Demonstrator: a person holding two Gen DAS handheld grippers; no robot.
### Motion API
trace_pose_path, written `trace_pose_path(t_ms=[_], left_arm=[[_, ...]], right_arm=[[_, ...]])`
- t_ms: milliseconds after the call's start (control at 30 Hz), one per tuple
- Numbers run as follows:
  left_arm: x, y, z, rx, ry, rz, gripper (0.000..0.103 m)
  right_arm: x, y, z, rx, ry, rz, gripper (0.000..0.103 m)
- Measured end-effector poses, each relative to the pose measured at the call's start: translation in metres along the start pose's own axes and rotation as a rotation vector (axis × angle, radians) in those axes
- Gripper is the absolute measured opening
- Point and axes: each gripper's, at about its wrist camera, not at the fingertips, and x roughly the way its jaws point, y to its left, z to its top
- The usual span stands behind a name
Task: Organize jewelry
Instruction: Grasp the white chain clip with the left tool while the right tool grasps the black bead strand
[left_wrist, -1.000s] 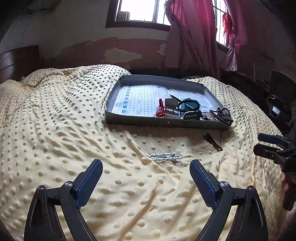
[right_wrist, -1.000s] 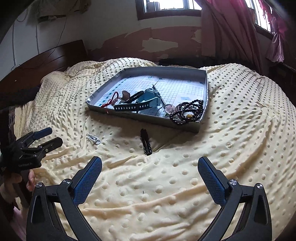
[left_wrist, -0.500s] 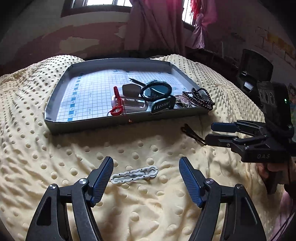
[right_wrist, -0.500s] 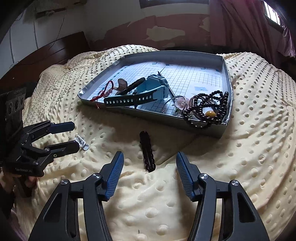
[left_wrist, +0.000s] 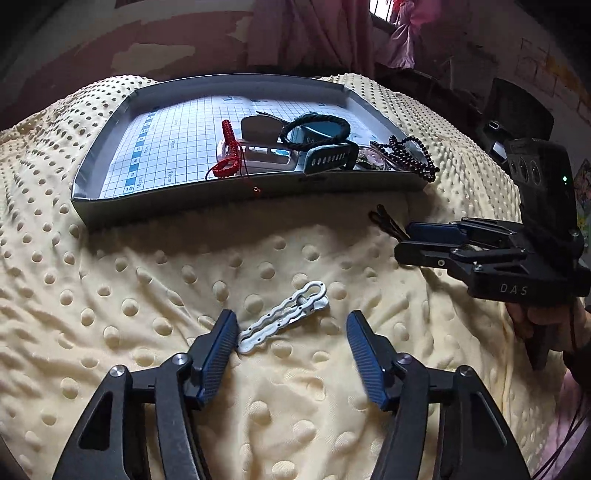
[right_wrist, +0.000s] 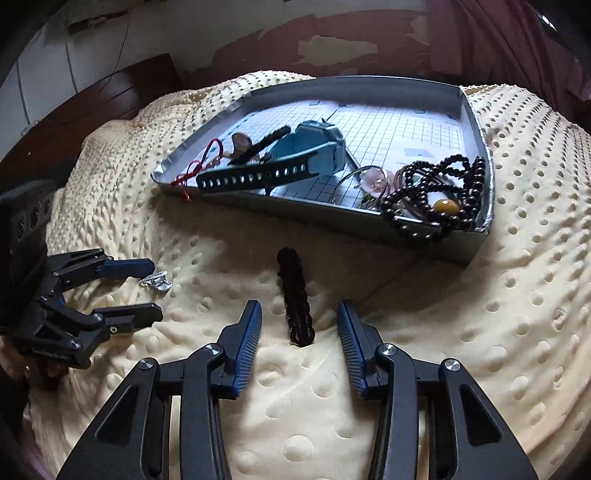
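White scalloped clip (left_wrist: 283, 322) now lies between my left tool's (left_wrist: 288, 334) narrowed, still-open fingers, touching the left one; my right tool (right_wrist: 299, 325), gaping, has closed in around the dark braided clip (right_wrist: 295, 295) on the nubby bed (left_wrist: 147, 288).

The blanket (left_wrist: 110, 295) is pale yellow with a raised dot pattern, and on it lie a white hair clip (left_wrist: 284, 321) and a dark brown, wavy-edged hair clip (right_wrist: 295, 295). The grey tray (left_wrist: 147, 203) is lined with white paper printed in a blue grid, and holds a red cord bracelet (left_wrist: 229, 147), a teal watch (right_wrist: 314, 151) with a dark perforated strap, a black braided bracelet (left_wrist: 317, 127) and dark brown prayer beads (right_wrist: 443, 195) with one amber bead. Both tools, left (left_wrist: 288, 332) and right (right_wrist: 299, 325), are black with blue pads (left_wrist: 218, 354), and the curtains (left_wrist: 314, 33) are pink.
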Motion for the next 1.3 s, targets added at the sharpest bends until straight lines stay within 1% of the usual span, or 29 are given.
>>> trace_pose_path(t_ms=[33, 67, 100, 167, 200, 433, 567, 700, 767, 800, 867, 933, 1000, 1100, 1300], left_arm=[[-0.001, 0.001, -0.001, -0.017, 0.002, -0.014, 0.048], [-0.001, 0.001, -0.001, -0.029, 0.003, -0.021, 0.047], [-0.001, 0.001, -0.002, -0.037, 0.005, -0.021, 0.044], [0.0, 0.0, -0.003, -0.046, 0.005, -0.02, 0.037], [0.0, -0.001, -0.004, -0.054, 0.008, -0.02, 0.032], [0.006, -0.009, -0.003, -0.08, 0.021, 0.047, 0.009], [0.005, -0.01, -0.004, -0.104, 0.01, 0.064, 0.005], [0.002, -0.012, -0.006, -0.126, -0.005, 0.072, 0.004], [0.001, -0.009, -0.007, -0.171, -0.014, 0.053, 0.004], [0.001, -0.007, -0.008, -0.196, -0.018, 0.038, 0.004], [-0.001, -0.002, -0.01, -0.251, -0.031, 0.012, 0.004], [-0.003, 0.002, -0.013, -0.302, -0.05, -0.004, 0.004], [-0.007, 0.002, -0.015, -0.334, -0.068, 0.022, 0.004], [-0.016, -0.004, -0.016, -0.342, -0.11, 0.06, 0.004], [-0.033, -0.005, -0.013, -0.352, -0.215, 0.074, 0.004]], right_arm=[[0.0, 0.001, 0.0, -0.003, -0.001, 0.0, 0.038], [0.0, 0.001, 0.001, -0.004, -0.001, 0.003, 0.038], [0.0, 0.001, 0.001, -0.001, -0.001, 0.008, 0.033], [0.002, 0.0, 0.002, 0.008, 0.002, 0.012, 0.03], [0.003, -0.001, 0.002, 0.013, 0.005, 0.012, 0.029], [0.009, 0.0, -0.001, 0.037, 0.026, -0.005, 0.022], [0.011, 0.003, -0.002, 0.042, 0.035, -0.004, 0.021], [0.011, 0.0, -0.004, 0.079, 0.038, 0.031, 0.021], [0.011, -0.002, -0.006, 0.096, 0.036, 0.042, 0.021], [0.011, -0.002, -0.006, 0.097, 0.034, 0.043, 0.02], [0.011, 0.0, -0.007, 0.093, 0.032, 0.035, 0.012], [0.01, 0.001, -0.008, 0.088, 0.025, 0.033, 0.012], [0.007, 0.002, -0.008, 0.082, 0.015, 0.029, 0.012], [0.003, 0.003, -0.006, 0.079, -0.006, 0.028, 0.012], [-0.016, 0.0, -0.003, 0.104, -0.088, 0.037, 0.012]])
